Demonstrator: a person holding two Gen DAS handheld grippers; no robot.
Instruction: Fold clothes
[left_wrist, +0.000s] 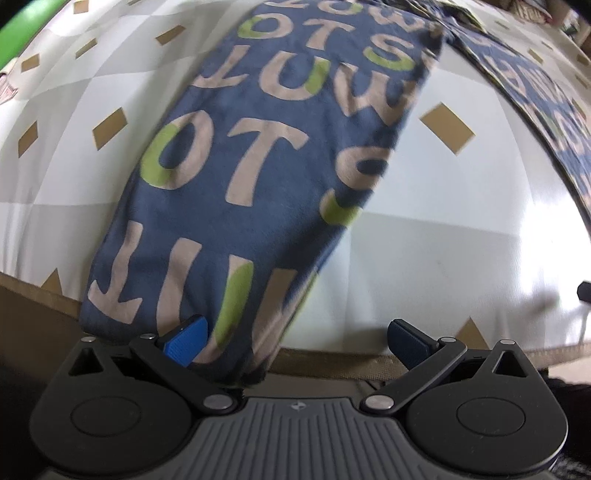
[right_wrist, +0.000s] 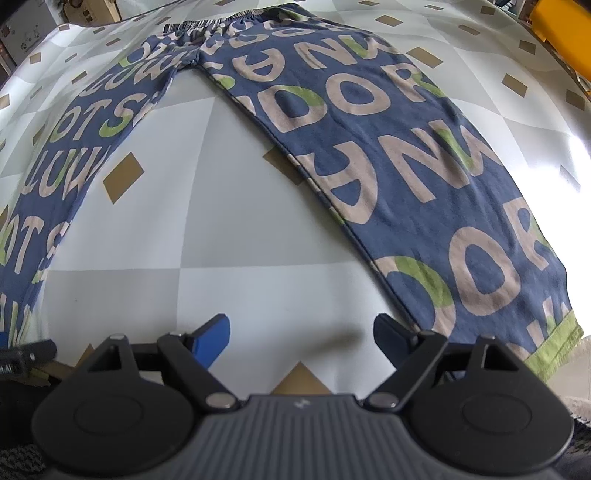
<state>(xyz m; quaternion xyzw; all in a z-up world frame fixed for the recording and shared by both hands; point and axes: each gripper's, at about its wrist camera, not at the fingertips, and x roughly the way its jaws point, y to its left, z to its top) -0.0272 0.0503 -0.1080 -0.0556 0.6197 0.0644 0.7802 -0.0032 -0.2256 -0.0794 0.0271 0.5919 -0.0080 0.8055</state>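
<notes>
1. a pair of blue trousers (right_wrist: 369, 147) lies spread flat on a table (right_wrist: 236, 236) with a grey and white checked cover dotted with tan diamonds. the waistband is at the far side, and the two legs fan apart toward the near edge.

2. the left gripper (left_wrist: 295, 341) stands with its jaws wide apart over the end of the left leg (left_wrist: 258, 184). that cuff hangs a little over the near table edge. one blue pad sits right at the cloth and the other is clear of it, over bare table, so nothing is pinched yet.

3. the right gripper (right_wrist: 301, 339) is also wide open and holds nothing. it hovers over bare cover between the legs, with the right leg (right_wrist: 461, 258) and its green cuff (right_wrist: 554, 341) just beside its right-hand pad.

4. judging by this, the step in hand is taking hold of both leg ends to begin the fold.

5. to do it well, i would centre each gripper on its own cuff, catch both layers of cloth fully between the pads, and close firmly before lifting.

6. the right gripper needs to shift sideways onto the green cuff first. lifting both ends together and evenly should keep the fabric from twisting or bunching.

7. writing: the cloth carries big beige and green letters, upside down in these views. "not s" seems to repeat on the left leg and "dor" and "an" on the right. i cannot make out whole words, and no brand label shows.
</notes>
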